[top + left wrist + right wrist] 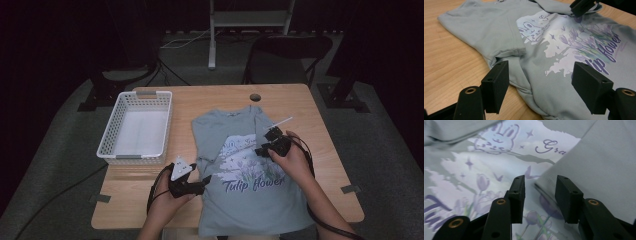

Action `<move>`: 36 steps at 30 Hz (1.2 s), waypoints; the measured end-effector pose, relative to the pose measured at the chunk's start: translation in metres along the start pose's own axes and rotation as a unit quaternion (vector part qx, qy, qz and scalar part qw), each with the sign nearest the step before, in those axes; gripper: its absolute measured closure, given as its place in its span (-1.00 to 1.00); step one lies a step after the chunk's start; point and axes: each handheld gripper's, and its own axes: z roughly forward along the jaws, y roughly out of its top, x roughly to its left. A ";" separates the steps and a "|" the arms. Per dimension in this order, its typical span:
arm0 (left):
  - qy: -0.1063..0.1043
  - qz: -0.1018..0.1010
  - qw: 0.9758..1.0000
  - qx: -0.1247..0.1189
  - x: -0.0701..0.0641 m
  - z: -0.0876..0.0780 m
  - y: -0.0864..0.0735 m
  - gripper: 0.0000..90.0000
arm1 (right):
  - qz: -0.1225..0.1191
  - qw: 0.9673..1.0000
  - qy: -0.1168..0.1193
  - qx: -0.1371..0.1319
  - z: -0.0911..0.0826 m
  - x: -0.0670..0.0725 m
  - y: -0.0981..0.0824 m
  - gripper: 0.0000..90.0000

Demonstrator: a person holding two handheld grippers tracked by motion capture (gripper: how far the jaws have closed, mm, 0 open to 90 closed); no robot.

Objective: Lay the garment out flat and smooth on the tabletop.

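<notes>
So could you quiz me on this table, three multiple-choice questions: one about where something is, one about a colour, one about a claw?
1. Where is the basket relative to the shirt?
A. to its left
B. on top of it
C. to its right

2. What colour is the basket?
A. red
B. white
C. black

3. How does the left claw stand?
A. shut on the basket
B. shut on a pen
C. open at the shirt's edge

Answers: 1 A, the high view shows the basket left of the shirt. 2 B, its mesh walls are white. 3 C, the left gripper view shows its jaws well apart, with cloth between them unpinched.
</notes>
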 end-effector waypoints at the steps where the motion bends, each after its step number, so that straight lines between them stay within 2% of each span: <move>1: 0.000 -0.001 1.000 0.000 0.000 0.001 0.000 -0.29 | -0.001 1.000 -0.002 0.005 0.003 -0.001 0.000 0.32; 5: -0.003 0.001 1.000 0.005 -0.002 0.004 -0.003 -0.29 | -0.006 1.000 -0.021 0.021 0.014 -0.004 0.001 0.32; 7: -0.004 0.000 1.000 0.006 -0.002 0.005 -0.004 -0.29 | -0.017 0.999 -0.033 0.031 0.020 -0.005 0.000 0.32; 9: -0.005 -0.002 1.000 0.006 -0.002 0.004 -0.005 -0.29 | -0.018 0.999 -0.035 0.034 0.023 -0.005 0.000 0.33; 11: -0.006 -0.006 1.000 0.006 -0.001 0.004 -0.007 -0.29 | -0.016 0.999 -0.033 0.032 0.024 -0.005 0.000 0.41; 14: -0.006 -0.007 1.000 0.007 -0.001 0.004 -0.009 -0.29 | -0.008 0.999 -0.029 0.032 0.023 -0.008 0.002 0.77; 15: -0.006 -0.009 1.000 0.007 -0.001 0.004 -0.009 -0.29 | 0.003 0.999 -0.026 0.030 0.021 -0.010 0.002 0.87; 17: -0.005 -0.011 1.000 0.004 0.000 0.002 -0.009 -0.29 | 0.015 0.999 -0.020 0.029 0.020 -0.013 0.004 0.90; 20: -0.005 -0.013 1.000 -0.002 0.001 0.000 -0.008 -0.29 | 0.016 0.999 -0.018 0.029 0.018 -0.013 0.007 0.89; 22: -0.002 -0.014 1.000 -0.003 0.001 -0.001 -0.008 -0.29 | 0.017 1.000 -0.020 0.013 0.014 -0.014 0.009 0.89; 24: 0.000 -0.016 1.000 -0.003 0.002 -0.001 -0.008 -0.29 | 0.028 0.999 -0.035 -0.008 0.007 -0.018 0.011 0.91; 29: -0.001 -0.015 1.000 -0.001 0.002 -0.001 -0.009 -0.29 | 0.048 0.997 -0.051 -0.021 -0.004 -0.028 0.014 0.93; 33: -0.002 -0.017 1.000 0.002 0.002 0.001 -0.011 -0.29 | 0.066 0.995 -0.063 -0.042 -0.015 -0.037 0.016 0.93; 36: -0.006 -0.018 1.000 0.002 0.001 0.001 -0.011 -0.29 | 0.091 0.992 -0.069 -0.062 -0.023 -0.048 0.017 0.93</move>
